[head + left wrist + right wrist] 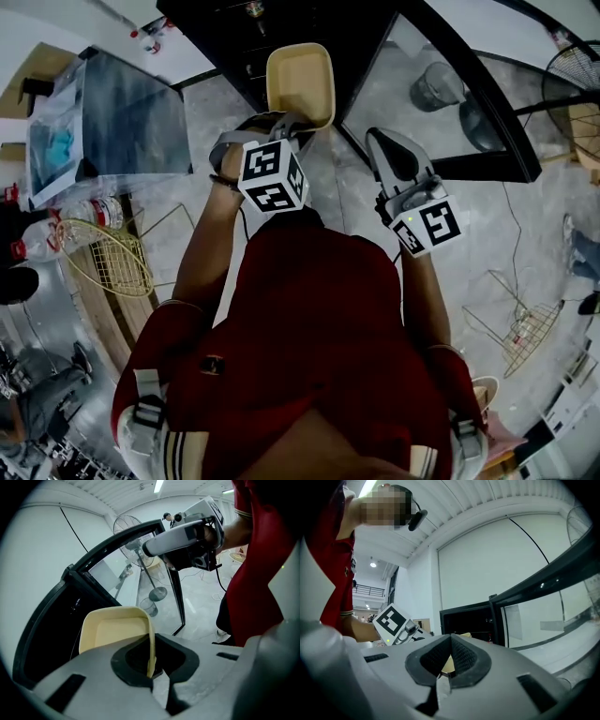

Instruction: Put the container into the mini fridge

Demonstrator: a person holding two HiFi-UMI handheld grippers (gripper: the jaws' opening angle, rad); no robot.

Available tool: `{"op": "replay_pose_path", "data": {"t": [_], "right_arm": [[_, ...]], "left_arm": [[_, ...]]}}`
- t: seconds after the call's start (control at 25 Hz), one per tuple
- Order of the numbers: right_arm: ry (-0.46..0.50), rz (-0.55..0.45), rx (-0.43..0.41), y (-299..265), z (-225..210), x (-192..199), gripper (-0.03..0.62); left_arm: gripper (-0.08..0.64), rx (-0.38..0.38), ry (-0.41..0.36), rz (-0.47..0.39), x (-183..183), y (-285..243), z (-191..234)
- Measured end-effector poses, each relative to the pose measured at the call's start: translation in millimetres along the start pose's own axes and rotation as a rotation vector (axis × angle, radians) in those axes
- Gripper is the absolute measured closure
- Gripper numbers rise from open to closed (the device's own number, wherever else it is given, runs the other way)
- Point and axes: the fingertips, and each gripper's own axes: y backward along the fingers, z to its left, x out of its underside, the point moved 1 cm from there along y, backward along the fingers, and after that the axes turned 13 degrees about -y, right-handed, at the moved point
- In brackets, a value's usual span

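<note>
A cream plastic container [300,82] hangs in front of the black mini fridge [234,33], whose dark inside is open. My left gripper [291,122] is shut on the container's near rim [151,651], and the tub [115,630] tilts away toward the fridge opening [47,634]. The fridge's glass door [450,84] stands swung open to the right. My right gripper [377,139] is beside the left one, near the door, shut with nothing between its pads. In the right gripper view its jaws [449,644] point level at the fridge [473,620].
A fan [574,94] and a grey bin [436,84] stand behind the glass door. Wire baskets lie on the floor at left [108,253] and right [525,328]. A plastic-covered table [103,122] is left of the fridge, with bottles [94,211] below it.
</note>
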Motion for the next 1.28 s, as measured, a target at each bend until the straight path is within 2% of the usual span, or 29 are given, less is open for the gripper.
{"op": "replay_pose_path", "data": {"t": [0.44, 0.92, 1.28], "right_arm": [[-0.007, -0.028, 0.141, -51.6, -27.4, 5.3, 0.595], [-0.015, -0.005, 0.219, -76.4, -48.1, 13.9, 0.595], [0.007, -0.002, 0.260, -93.2, -78.2, 14.2, 0.595]], "left_arm": [[0.534, 0.066, -0.106, -0.019, 56.6, -50.1, 50.2], [0.534, 0.118, -0.134, -0.018, 92.3, -115.7, 94.4], [0.534, 0.163, -0.156, 0.033, 109.9, -176.1, 119.8]]}}
